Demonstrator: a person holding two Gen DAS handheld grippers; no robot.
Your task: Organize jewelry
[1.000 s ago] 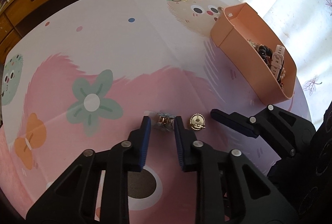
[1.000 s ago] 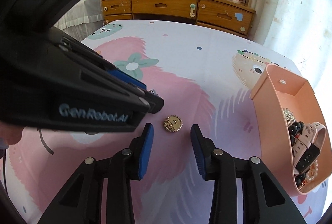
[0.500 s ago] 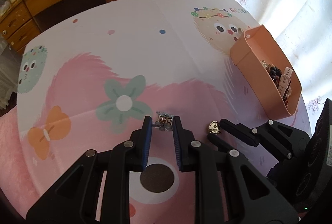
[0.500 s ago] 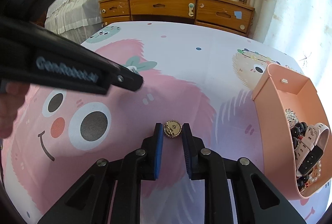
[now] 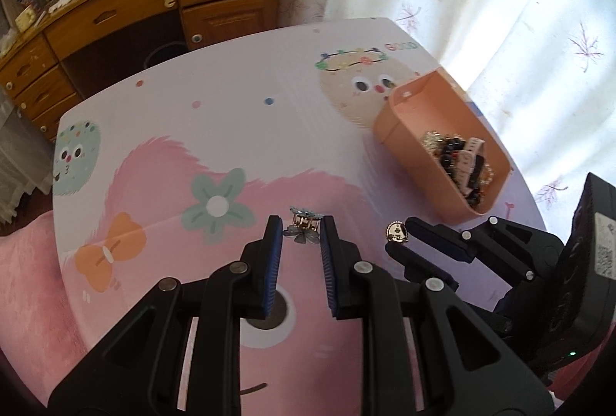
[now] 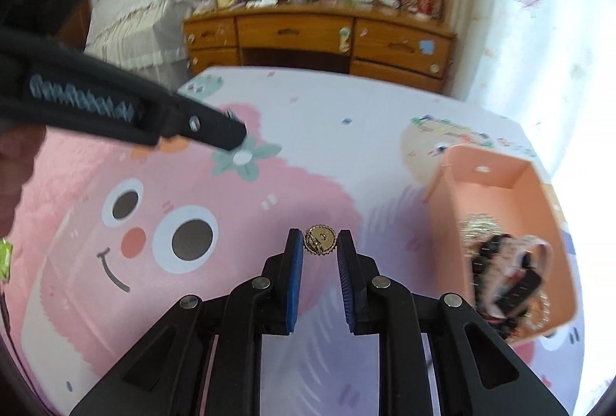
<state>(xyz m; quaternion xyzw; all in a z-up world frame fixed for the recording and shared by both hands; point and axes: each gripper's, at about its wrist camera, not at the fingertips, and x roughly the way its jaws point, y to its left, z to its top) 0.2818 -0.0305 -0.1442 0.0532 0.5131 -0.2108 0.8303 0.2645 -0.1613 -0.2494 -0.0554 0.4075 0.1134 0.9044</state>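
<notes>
My left gripper [image 5: 302,229] is shut on a small blue-and-gold flower clip [image 5: 304,227] and holds it above the table. My right gripper [image 6: 320,243] is shut on a round gold brooch [image 6: 320,241], also lifted; the brooch shows in the left wrist view [image 5: 396,232] at the right gripper's tips. An orange bin [image 5: 414,154] stands at the right with a pink watch strap [image 5: 467,162], black beads and gold pieces inside. In the right wrist view the bin [image 6: 450,223] lies to the right of the gripper.
The table [image 5: 231,116] wears a pink cartoon cloth. A wooden dresser [image 5: 115,15] stands beyond the far edge and a white curtain [image 5: 500,12] hangs at the right. The left gripper's arm [image 6: 115,108] crosses the upper left of the right wrist view.
Both grippers closed on their pieces and have risen from the table, each carrying its piece. The right gripper closed from wide open a second ago.
</notes>
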